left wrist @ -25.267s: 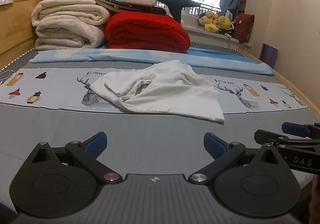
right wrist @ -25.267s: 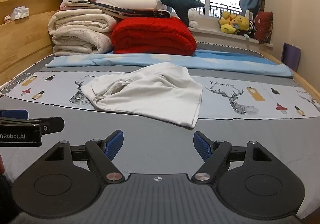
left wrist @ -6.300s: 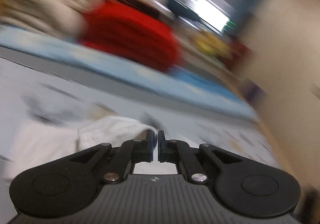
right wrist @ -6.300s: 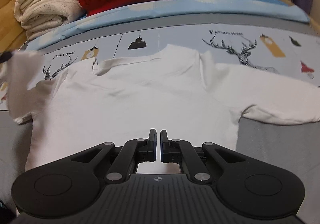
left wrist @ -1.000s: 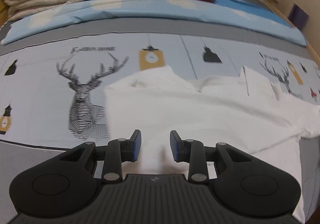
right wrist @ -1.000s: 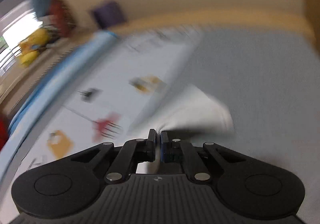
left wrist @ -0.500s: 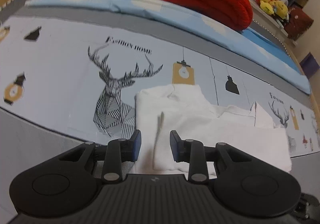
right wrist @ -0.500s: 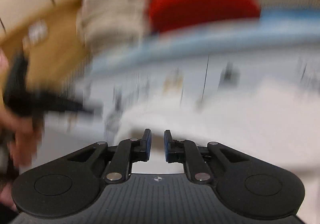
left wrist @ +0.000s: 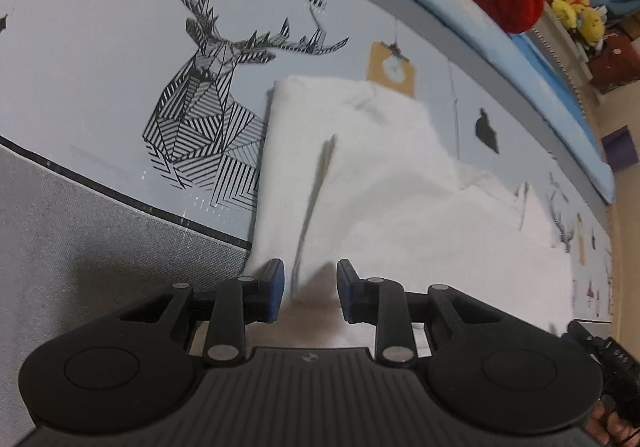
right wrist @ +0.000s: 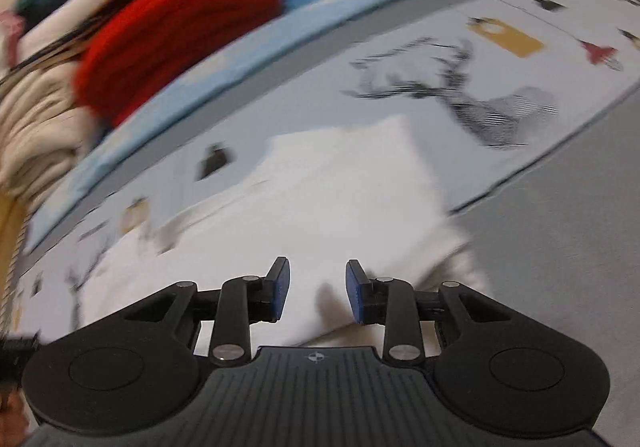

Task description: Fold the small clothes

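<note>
Left wrist: left gripper [left wrist: 310, 289] parted, empty, over the white shirt [left wrist: 400, 183] on the bed [left wrist: 80, 207], deer print [left wrist: 208, 103] at ten o'clock. Right wrist: right gripper [right wrist: 318, 289] apart, empty, shirt [right wrist: 340, 199] ahead, red blanket [right wrist: 176, 35] at eleven.

Left tool [left wrist: 310, 289]: jaws parted, nothing between the blue pads, tilted view. Right tool [right wrist: 318, 289]: jaws likewise parted, empty, pointing forward; view blurred.
</note>
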`<state>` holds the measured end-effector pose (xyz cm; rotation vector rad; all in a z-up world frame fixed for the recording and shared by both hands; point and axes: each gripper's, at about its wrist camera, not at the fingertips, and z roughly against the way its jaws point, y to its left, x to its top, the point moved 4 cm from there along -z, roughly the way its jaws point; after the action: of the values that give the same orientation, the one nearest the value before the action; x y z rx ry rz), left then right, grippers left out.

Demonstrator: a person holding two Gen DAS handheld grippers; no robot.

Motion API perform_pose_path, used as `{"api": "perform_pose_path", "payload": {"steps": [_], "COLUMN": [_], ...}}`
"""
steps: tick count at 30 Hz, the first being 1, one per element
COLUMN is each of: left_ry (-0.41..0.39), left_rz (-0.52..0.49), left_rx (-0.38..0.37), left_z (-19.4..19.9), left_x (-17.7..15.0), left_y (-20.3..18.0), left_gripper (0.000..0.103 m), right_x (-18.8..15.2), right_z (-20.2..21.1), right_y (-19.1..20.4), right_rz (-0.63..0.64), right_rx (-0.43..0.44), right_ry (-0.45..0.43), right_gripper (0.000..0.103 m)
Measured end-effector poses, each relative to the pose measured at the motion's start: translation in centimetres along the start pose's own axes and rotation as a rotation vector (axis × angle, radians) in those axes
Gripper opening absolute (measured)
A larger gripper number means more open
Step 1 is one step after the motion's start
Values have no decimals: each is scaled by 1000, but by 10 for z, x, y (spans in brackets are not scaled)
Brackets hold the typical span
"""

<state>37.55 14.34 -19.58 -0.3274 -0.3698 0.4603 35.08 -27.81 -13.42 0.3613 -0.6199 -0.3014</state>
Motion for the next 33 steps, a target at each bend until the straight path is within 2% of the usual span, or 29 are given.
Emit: {"api": "perform_pose_path", "payload": {"steps": [1, 3, 4, 9, 11, 13, 15, 17, 19, 21, 23, 25, 27, 30, 32, 33], "left_ry": [1, -3, -17, -177, -214, -183, -137, -163, -175, -166, -127, -62, -6, -65, -133, -134], "left_rz": [-4, -29, -48, -114, -125, -109, -123, -131, -128, -128, -133, -123, -117, -111, -149, -155], "left_rx": [1, 21, 28, 5, 61, 110, 110, 121, 86, 61, 59, 78, 131, 100, 55, 48], "left_z": [-3, -5, -2, 60, 78, 77, 70, 70, 69, 62, 47, 23, 6, 24, 35, 32], "left_x": [0, 1, 2, 8, 5, 1, -2, -1, 1, 1, 2, 1, -5, -2, 1, 1], "left_y": [-1, -6, -8, -26, -23, -13, -10, -12, -15, -17, -16, -9, 3, -1, -11, -12], "left_gripper": [29, 7, 2, 2, 2, 3, 3, 3, 4, 4, 6, 8, 5, 7, 11, 12], "right_x": [4, 6, 7, 15, 18, 18, 14, 8, 6, 6, 4, 1, 0, 4, 11, 14], "right_z": [-4, -10, -11, -2, 0, -2, -11, -18, -22, -21, -21, -23, -25, -15, 1, 5], "right_y": [-6, -14, -17, -14, -12, -16, -26, -37, -43, -40, -34, -32, -33, -32, -21, -15], "right_rz": [-28, -62, -66, -66, -64, -78, -92, -90, -100, -81, -39, -28, -27, -60, -25, 8], "right_rx": [-3, -16, -22, -4, 1, -16, -72, -144, -158, -167, -191, -204, -215, -215, -171, -133], "right_ry": [7, 13, 16, -17, -37, -22, 21, 54, 71, 67, 55, 54, 58, 31, -60, -93], "right_gripper": [33, 33, 33, 33, 34, 34, 34, 35, 39, 37, 28, 27, 26, 26, 27, 27]}}
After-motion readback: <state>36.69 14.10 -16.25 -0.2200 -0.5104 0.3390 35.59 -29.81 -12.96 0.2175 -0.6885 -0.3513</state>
